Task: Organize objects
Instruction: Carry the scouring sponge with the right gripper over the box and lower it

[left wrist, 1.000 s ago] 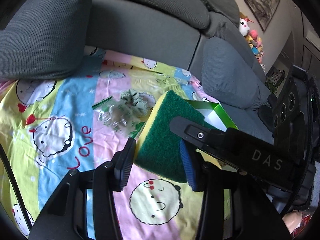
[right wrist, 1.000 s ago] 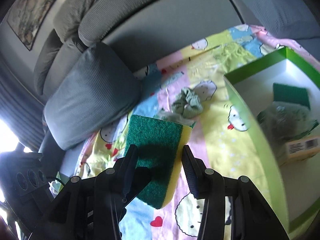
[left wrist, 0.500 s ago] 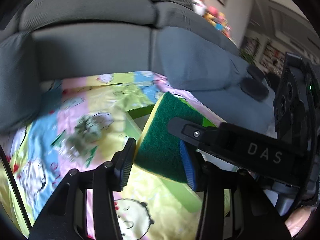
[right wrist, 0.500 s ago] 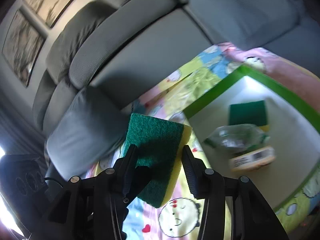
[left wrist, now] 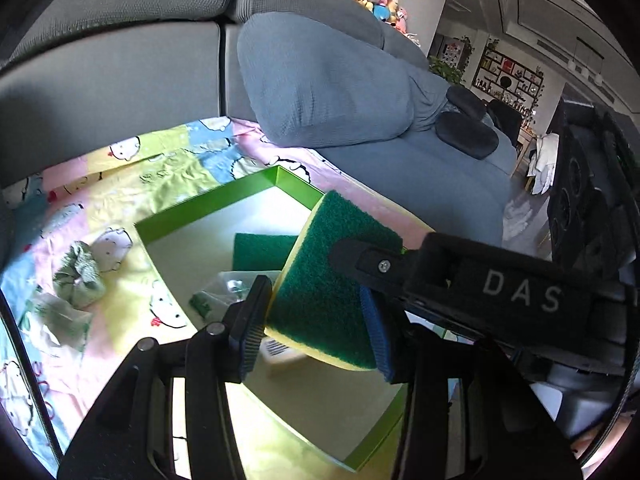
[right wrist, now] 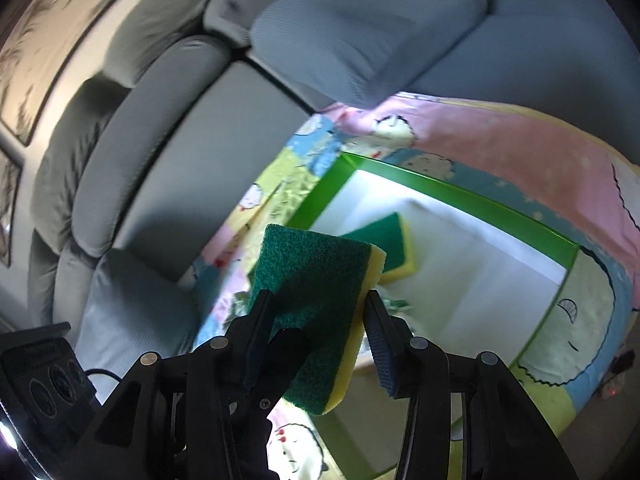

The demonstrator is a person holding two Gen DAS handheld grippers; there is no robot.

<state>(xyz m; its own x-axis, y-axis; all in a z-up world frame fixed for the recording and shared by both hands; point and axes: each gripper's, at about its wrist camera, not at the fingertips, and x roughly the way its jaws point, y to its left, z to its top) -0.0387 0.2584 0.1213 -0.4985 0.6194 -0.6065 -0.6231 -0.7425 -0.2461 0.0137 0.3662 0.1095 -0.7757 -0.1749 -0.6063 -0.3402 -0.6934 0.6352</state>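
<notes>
One green-and-yellow sponge (left wrist: 332, 280) is gripped by both grippers at once and hangs over the green-rimmed box (left wrist: 216, 200). My left gripper (left wrist: 316, 312) is shut on its near end. The right gripper's finger (left wrist: 400, 268) crosses in from the right and presses on the green face. In the right wrist view the same sponge (right wrist: 316, 300) sits between the pads of my right gripper (right wrist: 318, 320), shut on it. A second sponge (right wrist: 384, 240) lies inside the box (right wrist: 460, 196), also visible in the left wrist view (left wrist: 260, 250).
A crumpled plastic bag (left wrist: 224, 288) and a labelled packet (left wrist: 276, 350) lie in the box. On the cartoon blanket (left wrist: 120, 320) to the left sit a green scrunchie (left wrist: 80, 276) and a clear wrapper (left wrist: 56, 320). Grey sofa cushions (left wrist: 328, 88) rise behind.
Both grippers, still shut on the sponge, have swung right from over the blanket to over the green box. The wrists have rolled, and the box interior now fills both views.
</notes>
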